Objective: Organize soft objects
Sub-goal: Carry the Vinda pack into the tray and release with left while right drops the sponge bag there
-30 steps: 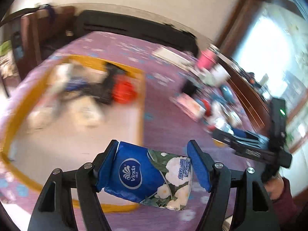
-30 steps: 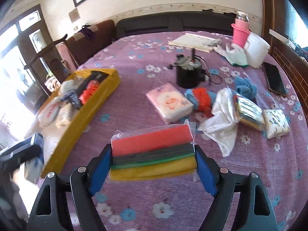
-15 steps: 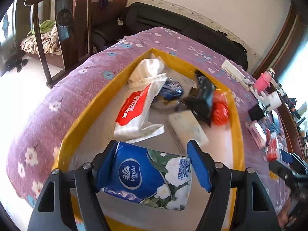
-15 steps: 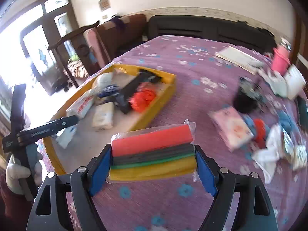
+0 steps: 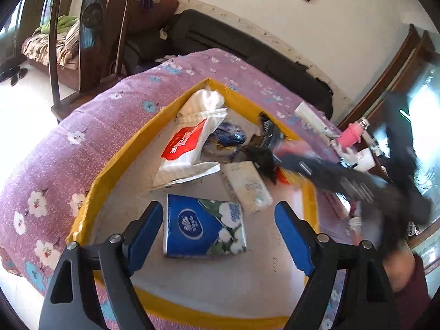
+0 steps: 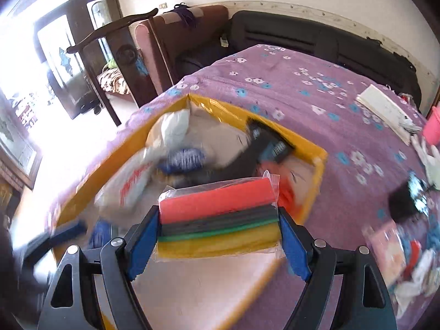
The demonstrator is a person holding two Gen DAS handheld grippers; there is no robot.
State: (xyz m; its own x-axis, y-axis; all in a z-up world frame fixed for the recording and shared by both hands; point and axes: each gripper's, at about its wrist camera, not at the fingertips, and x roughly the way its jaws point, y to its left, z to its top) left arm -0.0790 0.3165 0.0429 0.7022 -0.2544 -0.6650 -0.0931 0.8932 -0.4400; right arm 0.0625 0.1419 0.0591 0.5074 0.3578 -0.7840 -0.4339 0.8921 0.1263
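Observation:
A blue Vinda tissue pack [image 5: 203, 227] lies flat on the floor of the yellow-rimmed tray [image 5: 121, 155]. My left gripper [image 5: 220, 233] is open around it, its blue pads apart from the pack. My right gripper [image 6: 218, 233] is shut on a clear bag of sponges [image 6: 218, 216], red on top, dark and green in the middle, yellow below, and holds it above the tray [image 6: 320, 155]. The right gripper also shows blurred in the left wrist view [image 5: 330, 173] over the tray's right side.
In the tray lie a white and red bag [image 5: 189, 145], a white tissue pack [image 5: 246, 185], a blue cloth [image 5: 229, 134] and dark items [image 5: 268, 132]. The purple flowered tablecloth [image 6: 316, 90] carries a pink cup [image 5: 350, 133], a pink pack [image 6: 387, 249] and papers [image 6: 385, 108]. A wooden chair [image 5: 90, 27] stands beyond the table.
My left gripper has opened and let the tissue pack go onto the tray floor. My right gripper has carried the sponge bag leftward over the tray.

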